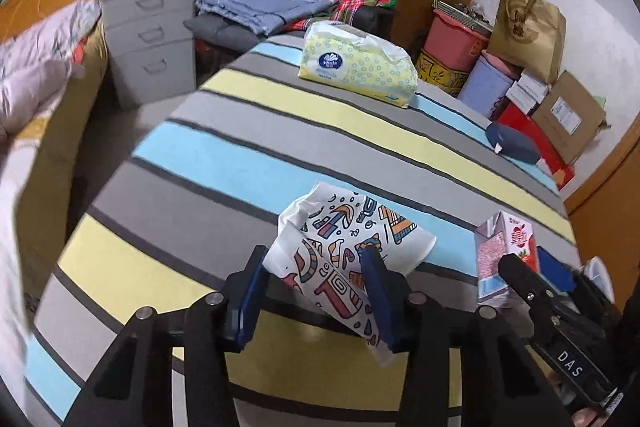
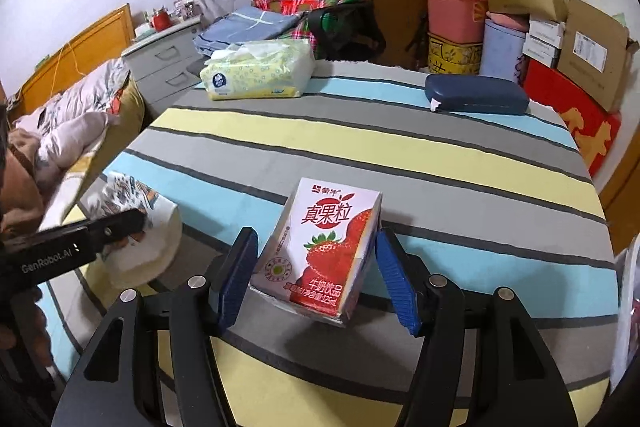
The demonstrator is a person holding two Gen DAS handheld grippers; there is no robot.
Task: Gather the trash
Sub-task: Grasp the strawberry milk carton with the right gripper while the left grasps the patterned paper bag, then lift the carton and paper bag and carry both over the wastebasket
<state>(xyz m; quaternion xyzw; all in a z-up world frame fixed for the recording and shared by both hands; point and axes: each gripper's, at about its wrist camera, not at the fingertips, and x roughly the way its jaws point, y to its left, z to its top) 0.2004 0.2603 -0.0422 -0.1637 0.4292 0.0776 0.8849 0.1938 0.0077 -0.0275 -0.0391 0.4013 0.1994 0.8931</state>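
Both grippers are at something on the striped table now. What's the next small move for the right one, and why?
Probably close the right gripper. Its blue fingers flank the small strawberry milk carton with gaps on both sides, so nothing is gripped yet. The left gripper already straddles the crumpled patterned paper wrapper.

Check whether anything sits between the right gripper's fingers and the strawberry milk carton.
Nothing visible does. The strawberry milk carton already stands between the right gripper's open fingers, with only bare striped tablecloth around it and small gaps either side.
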